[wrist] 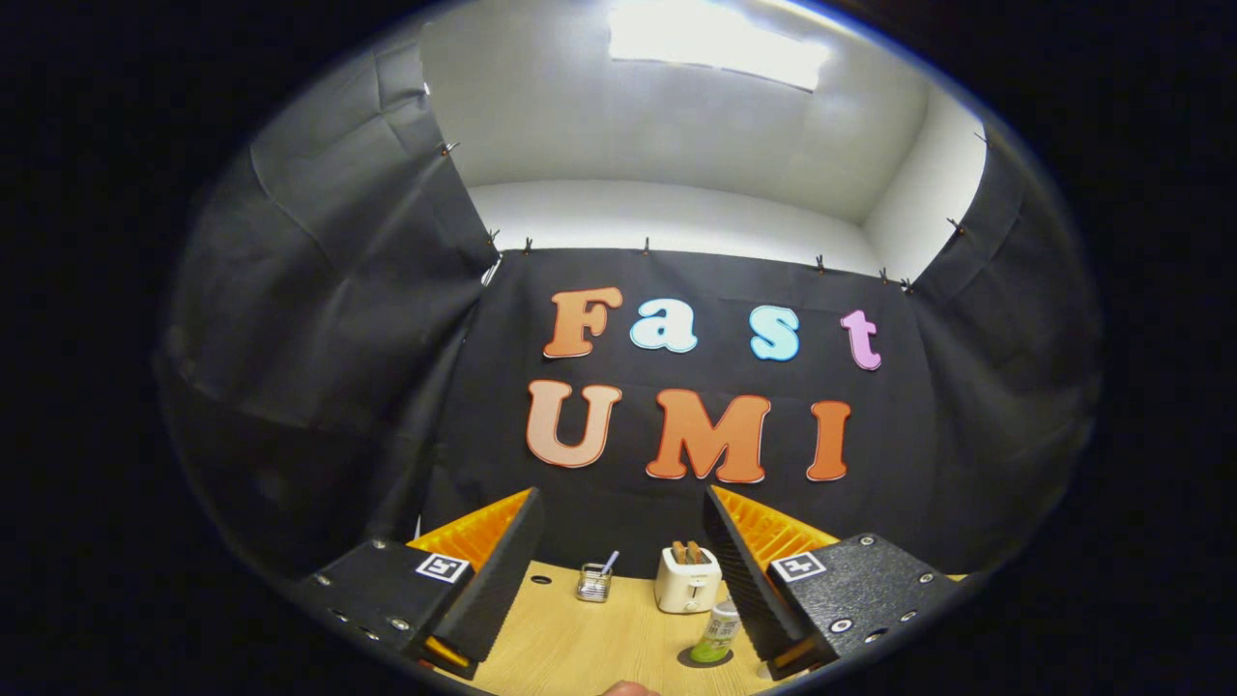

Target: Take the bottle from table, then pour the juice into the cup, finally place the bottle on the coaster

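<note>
While the gripper (623, 541) hangs spread wide and empty, the small green-filled plastic bottle (716, 634) stands upright on a dark round coaster (704, 658) — beside one finger.

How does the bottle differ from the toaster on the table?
The bottle is slim with greenish contents; the toaster is boxy and white, with toast in its slots. The bottle stands near the open gripper, beside one finger; the toaster stands farther back, near the wall. Both are upright.

One bottle (717, 631) on one coaster (704, 658). One toaster (687, 578), two slices inside. One wire holder (593, 583); one tool (618, 541), fingers parted.
</note>
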Motion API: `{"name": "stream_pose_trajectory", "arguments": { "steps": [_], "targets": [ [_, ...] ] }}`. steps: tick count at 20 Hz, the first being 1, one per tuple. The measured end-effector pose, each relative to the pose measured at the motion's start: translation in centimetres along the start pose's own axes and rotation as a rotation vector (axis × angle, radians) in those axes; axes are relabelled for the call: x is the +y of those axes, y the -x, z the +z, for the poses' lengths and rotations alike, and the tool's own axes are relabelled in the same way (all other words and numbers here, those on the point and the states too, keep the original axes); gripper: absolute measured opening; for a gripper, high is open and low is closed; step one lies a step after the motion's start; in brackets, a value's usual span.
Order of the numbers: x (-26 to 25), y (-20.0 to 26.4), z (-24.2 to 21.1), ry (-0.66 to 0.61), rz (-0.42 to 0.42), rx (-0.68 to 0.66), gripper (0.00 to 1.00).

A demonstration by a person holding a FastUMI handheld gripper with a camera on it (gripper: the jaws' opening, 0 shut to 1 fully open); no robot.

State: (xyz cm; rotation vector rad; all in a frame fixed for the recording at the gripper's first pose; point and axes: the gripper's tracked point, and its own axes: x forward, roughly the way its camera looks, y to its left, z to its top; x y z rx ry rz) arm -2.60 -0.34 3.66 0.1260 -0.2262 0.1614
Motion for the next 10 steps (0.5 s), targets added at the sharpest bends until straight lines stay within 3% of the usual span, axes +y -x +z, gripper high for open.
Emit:
{"name": "stream_pose_trajectory", "arguments": {
  "steps": [6, 10],
  "targets": [
    [-2.2, 0.7, -1.7, 0.060, -0.095, 0.054, 0.98],
    [-1.3, 0.6, -1.1, 0.031, -0.072, 0.058, 0.98]
  ]
}}
